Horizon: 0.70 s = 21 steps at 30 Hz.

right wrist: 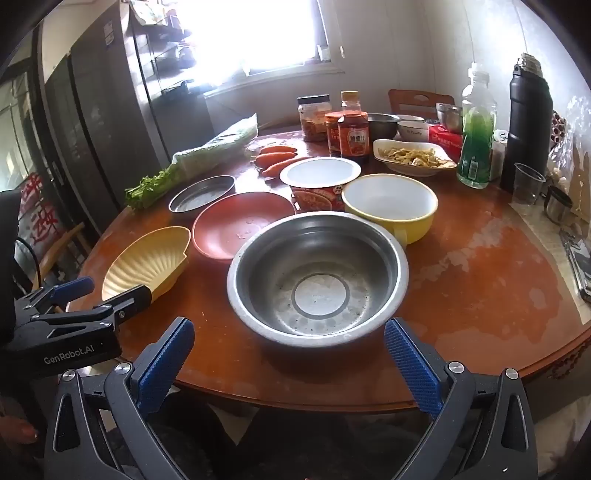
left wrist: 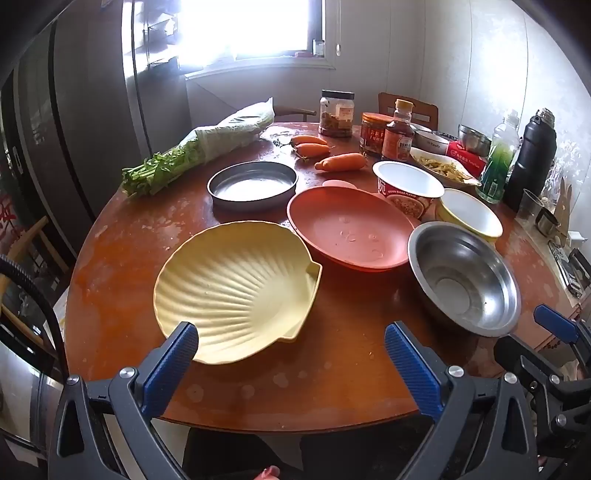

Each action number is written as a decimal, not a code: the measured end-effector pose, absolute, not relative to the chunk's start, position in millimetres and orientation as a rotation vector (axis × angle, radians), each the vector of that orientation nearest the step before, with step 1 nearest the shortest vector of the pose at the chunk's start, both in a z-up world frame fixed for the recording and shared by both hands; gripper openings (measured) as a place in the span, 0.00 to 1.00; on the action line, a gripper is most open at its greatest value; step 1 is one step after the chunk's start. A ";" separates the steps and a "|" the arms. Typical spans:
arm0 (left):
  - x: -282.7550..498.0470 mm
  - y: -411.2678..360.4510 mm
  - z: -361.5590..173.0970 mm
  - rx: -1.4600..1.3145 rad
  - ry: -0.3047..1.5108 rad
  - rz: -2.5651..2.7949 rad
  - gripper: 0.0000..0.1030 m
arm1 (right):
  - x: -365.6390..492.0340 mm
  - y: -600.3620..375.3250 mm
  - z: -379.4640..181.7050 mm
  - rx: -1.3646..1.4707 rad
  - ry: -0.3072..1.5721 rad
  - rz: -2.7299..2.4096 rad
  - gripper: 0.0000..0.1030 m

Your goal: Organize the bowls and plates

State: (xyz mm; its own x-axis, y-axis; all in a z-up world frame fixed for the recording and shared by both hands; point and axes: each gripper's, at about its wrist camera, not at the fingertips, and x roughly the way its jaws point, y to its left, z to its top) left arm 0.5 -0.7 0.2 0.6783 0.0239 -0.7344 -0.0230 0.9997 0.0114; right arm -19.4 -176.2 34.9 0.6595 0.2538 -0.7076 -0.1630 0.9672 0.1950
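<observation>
Open left gripper (left wrist: 290, 341) faces shell plate (left wrist: 236, 291)

Yellow shell plate (left wrist: 236, 288), red plate (left wrist: 351, 229); steel bowl (right wrist: 317, 277), upright, empty

Daylight pours in from the window (left wrist: 255, 29) at twelve o'clock in both views, blown out to pure white so its panes are lost. The glare washes over the table (left wrist: 122, 266), leaving pale sheen at its far side. The steel bowl (right wrist: 317, 277) carries soft reflections, and it casts a shadow toward six o'clock. The fridge (left wrist: 74, 129) at nine to ten o'clock sits dim. Fisheye bending curves the table rim, and black corners frame each view. Edges go slightly soft; the centre stays sharp.
</observation>
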 end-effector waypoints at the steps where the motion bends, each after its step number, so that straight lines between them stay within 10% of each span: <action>1: 0.7 -0.8 0.2 0.000 0.824 0.028 0.99 | -19.5 -176.3 35.2 0.119 0.816 0.235 1.00; 21: 0.7 2.2 -5.2 -0.017 0.823 0.024 0.99 | -17.6 -173.0 32.3 0.117 0.826 0.229 1.00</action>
State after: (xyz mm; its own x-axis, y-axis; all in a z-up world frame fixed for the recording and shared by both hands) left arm 0.7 2.2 -5.2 0.6798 0.0149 -0.7332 -0.0282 0.9996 -0.0058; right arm -17.6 -173.0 32.3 0.6548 0.2469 -0.7143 -0.1561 0.9689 0.1917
